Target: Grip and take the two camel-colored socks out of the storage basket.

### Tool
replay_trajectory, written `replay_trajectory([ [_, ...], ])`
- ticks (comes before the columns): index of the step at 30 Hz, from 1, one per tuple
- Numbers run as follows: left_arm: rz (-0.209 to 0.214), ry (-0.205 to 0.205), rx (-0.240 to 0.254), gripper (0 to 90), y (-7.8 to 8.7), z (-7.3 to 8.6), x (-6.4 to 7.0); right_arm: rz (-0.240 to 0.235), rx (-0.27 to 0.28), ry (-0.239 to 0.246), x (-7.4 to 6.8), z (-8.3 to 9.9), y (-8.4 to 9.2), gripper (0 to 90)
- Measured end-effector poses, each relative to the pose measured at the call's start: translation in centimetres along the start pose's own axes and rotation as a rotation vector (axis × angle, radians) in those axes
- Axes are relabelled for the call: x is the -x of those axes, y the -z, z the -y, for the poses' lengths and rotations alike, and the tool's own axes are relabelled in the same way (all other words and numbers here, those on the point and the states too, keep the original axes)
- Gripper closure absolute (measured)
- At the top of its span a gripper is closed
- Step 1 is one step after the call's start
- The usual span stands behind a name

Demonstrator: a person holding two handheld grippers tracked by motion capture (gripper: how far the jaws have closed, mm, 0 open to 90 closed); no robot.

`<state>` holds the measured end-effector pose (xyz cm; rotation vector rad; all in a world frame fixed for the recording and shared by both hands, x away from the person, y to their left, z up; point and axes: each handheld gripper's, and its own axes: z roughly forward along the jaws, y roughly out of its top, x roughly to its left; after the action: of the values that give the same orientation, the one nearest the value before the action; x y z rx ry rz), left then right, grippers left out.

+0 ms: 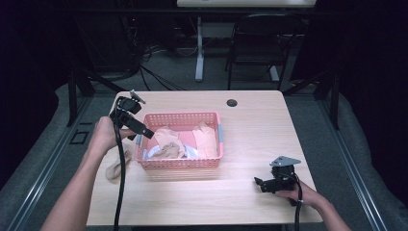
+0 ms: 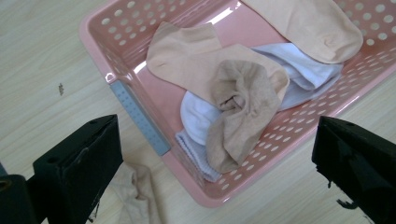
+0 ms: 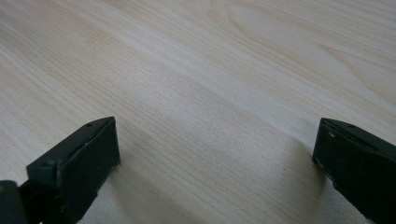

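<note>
A pink perforated basket [image 1: 179, 163] [image 2: 116, 51] stands mid-table and holds several socks: beige ones [image 1: 167, 136] [image 2: 187, 53], a crumpled tan one [image 2: 245, 100] and white ones [image 2: 303, 70]. One tan sock [image 1: 114, 168] [image 2: 135, 196] lies on the table just left of the basket. My left gripper [image 1: 144, 131] [image 2: 215, 158] hovers over the basket's left end, open and holding nothing. My right gripper [image 1: 260, 183] [image 3: 217, 158] rests low on the table at the front right, open over bare wood.
The wooden table [image 1: 250, 134] has a round cable hole [image 1: 232, 102] near its far edge. A chair [image 1: 262, 43] and a desk leg [image 1: 199, 53] stand beyond it. Bare table surface lies to the right of the basket.
</note>
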<state>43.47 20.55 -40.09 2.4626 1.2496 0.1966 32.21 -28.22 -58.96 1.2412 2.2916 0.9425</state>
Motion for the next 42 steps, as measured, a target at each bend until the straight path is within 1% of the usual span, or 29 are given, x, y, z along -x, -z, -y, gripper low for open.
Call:
replay_trajectory([
  [3,0.009,-0.009,-0.001,1.5,-0.5,-0.1,0.3,0.000,-0.005,-0.003,0.0,0.0,0.0,0.0],
  [6,0.017,-0.010,-0.002,1.4,-0.6,-0.2,0.4,0.001,-0.005,-0.002,0.0,0.0,0.0,0.0],
  [7,0.011,-0.009,-0.002,1.5,-0.7,-0.2,0.7,0.006,-0.004,-0.005,-0.1,0.0,0.1,0.0],
  [10,0.009,-0.015,0.002,1.7,-0.8,-0.4,0.8,0.008,-0.003,-0.001,-0.1,0.0,0.1,0.0],
  [11,0.020,-0.024,-0.004,2.1,-1.0,-0.5,0.9,0.005,-0.001,-0.008,-0.1,0.0,0.0,0.0],
  [14,0.026,-0.023,-0.001,2.2,-1.3,-0.6,1.0,0.004,-0.005,-0.010,-0.1,0.0,0.1,0.0],
  [17,0.033,-0.028,-0.002,1.9,-2.0,-0.7,1.2,0.005,-0.004,-0.010,-0.1,0.0,0.1,0.0],
  [18,0.033,-0.028,-0.002,1.8,-2.0,-0.7,1.2,0.005,-0.004,-0.010,-0.1,0.0,0.1,0.0],
  [19,0.035,-0.031,-0.005,2.4,-2.5,-0.7,1.5,0.006,-0.003,-0.007,-0.1,0.0,0.1,0.0],
  [20,0.035,-0.031,-0.005,3.0,-2.5,-0.7,1.5,0.006,-0.003,-0.007,-0.1,0.0,0.1,0.0],
  [21,0.048,-0.027,-0.009,4.6,-2.9,-0.6,1.6,0.009,-0.004,-0.006,-0.1,0.0,0.1,0.0],
  [22,0.048,-0.027,-0.009,5.1,-2.9,-0.6,1.6,0.009,-0.005,-0.007,-0.1,0.0,0.1,0.0],
  [23,0.053,-0.027,-0.006,5.0,-3.4,-0.6,1.7,0.010,-0.005,-0.007,-0.1,0.0,0.1,0.0],
  [24,0.053,-0.027,-0.006,5.2,-3.4,-0.6,1.7,0.010,-0.005,-0.007,-0.1,0.0,0.1,0.0],
  [25,0.059,-0.023,-0.007,5.3,-3.8,-0.5,1.9,0.010,-0.004,-0.007,-0.1,0.0,0.1,0.0],
  [26,0.059,-0.023,-0.007,5.2,-3.8,-0.5,1.9,0.010,-0.004,-0.007,-0.1,0.0,0.1,0.0],
  [27,0.060,-0.024,-0.013,5.3,-4.3,-0.5,2.0,0.007,-0.004,-0.012,-0.1,0.0,0.1,0.0],
  [28,0.066,-0.017,-0.008,5.0,-4.6,-0.5,2.1,0.008,-0.003,-0.009,-0.1,0.0,0.1,0.0],
  [29,0.065,-0.020,-0.015,5.0,-4.8,-0.5,2.1,0.008,-0.003,-0.009,-0.1,0.0,0.1,0.0],
  [30,0.065,-0.020,-0.015,5.0,-4.8,-0.5,2.1,0.008,-0.003,-0.009,-0.1,0.0,0.1,0.0],
  [31,0.065,-0.019,-0.014,5.0,-5.3,-0.5,2.3,0.007,-0.005,-0.013,-0.1,0.0,0.1,0.0],
  [33,0.061,-0.020,-0.014,5.7,-5.5,-0.5,2.3,0.007,-0.004,-0.012,-0.1,0.0,0.1,0.0],
  [34,0.060,-0.018,-0.012,5.7,-5.8,-0.4,2.3,0.007,-0.004,-0.012,-0.1,0.0,0.1,0.0],
  [35,0.058,-0.004,-0.018,6.1,-6.4,-0.3,2.4,0.008,-0.003,-0.009,-0.1,0.0,0.1,0.0],
  [36,0.058,-0.004,-0.018,6.6,-6.4,-0.3,2.4,0.008,-0.003,-0.009,-0.1,0.0,0.1,0.0],
  [37,0.053,-0.011,-0.034,6.8,-7.0,-0.3,2.3,0.009,-0.004,-0.008,-0.1,0.0,0.1,0.0],
  [40,0.048,-0.005,-0.035,7.0,-7.5,-0.2,2.4,0.008,-0.004,-0.008,-0.1,0.1,0.1,0.0],
  [41,0.045,-0.003,-0.047,7.0,-7.9,-0.1,2.4,0.008,-0.004,-0.008,-0.1,0.0,0.1,0.0],
  [42,0.045,-0.003,-0.047,7.2,-7.9,-0.1,2.4,0.008,-0.004,-0.008,-0.1,0.0,0.1,0.0],
])
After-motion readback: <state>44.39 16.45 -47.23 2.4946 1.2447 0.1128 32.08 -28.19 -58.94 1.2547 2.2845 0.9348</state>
